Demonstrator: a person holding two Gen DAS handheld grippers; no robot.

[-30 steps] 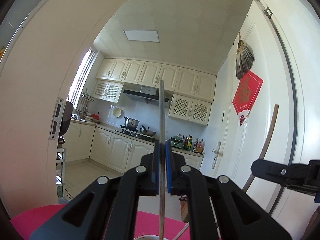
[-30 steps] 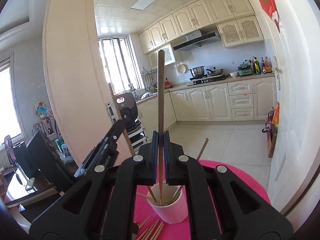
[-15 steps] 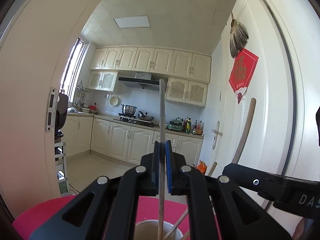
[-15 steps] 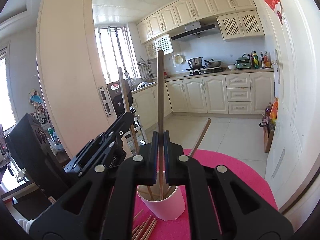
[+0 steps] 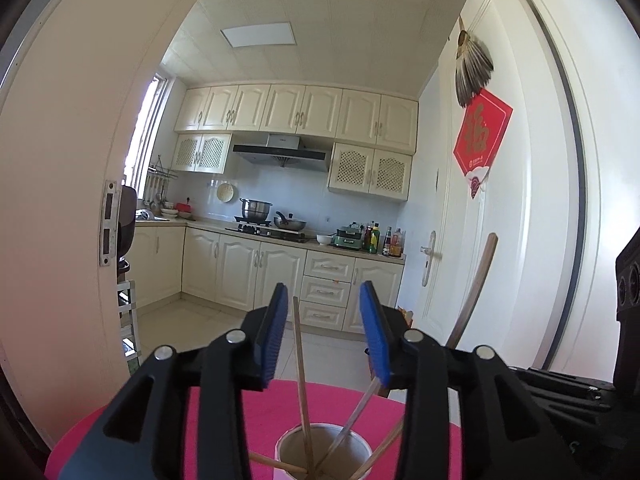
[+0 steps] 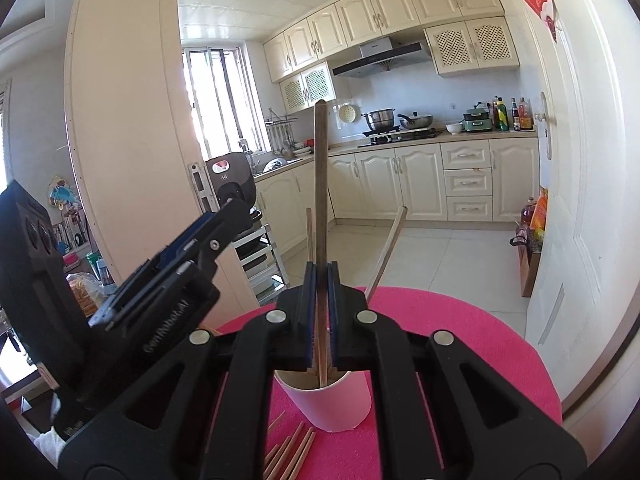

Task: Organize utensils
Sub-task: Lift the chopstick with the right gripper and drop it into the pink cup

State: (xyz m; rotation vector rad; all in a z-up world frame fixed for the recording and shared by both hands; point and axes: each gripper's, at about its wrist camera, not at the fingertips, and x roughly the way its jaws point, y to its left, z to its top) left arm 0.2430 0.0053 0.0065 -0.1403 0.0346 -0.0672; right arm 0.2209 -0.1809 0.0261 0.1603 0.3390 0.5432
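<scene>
On the pink table (image 6: 460, 320) sits a white paper cup (image 6: 332, 404), and that's where the chopsticks are going. Looking from the left side, the cup (image 5: 324, 446) already has several sticks in it, leaning out at different angles, and one pale chopstick (image 5: 301, 376) stands nearly upright between the blue pads of the left gripper (image 5: 324, 328). Those jaws are opening, pads clear of the stick on both sides, so it's just resting in the cup.

The right gripper (image 6: 321, 308) is clamped tight on a darker chopstick (image 6: 320, 184), held upright with its lower end down inside the cup. A few more loose chopsticks (image 6: 292, 450) lie flat on the table just in front of the cup.

Hard to count what's in the cup, since the gripper bodies cover most of the rim in both views and the cup bottom is cut off on the left side. The left gripper (image 6: 168, 264) only shows side-on from the right camera.

Behind it all is a kitchen with cream cabinets (image 5: 288, 112), a stove with a pot (image 5: 255, 209), tiled floor, and a white door with a red decoration (image 5: 482, 136).
</scene>
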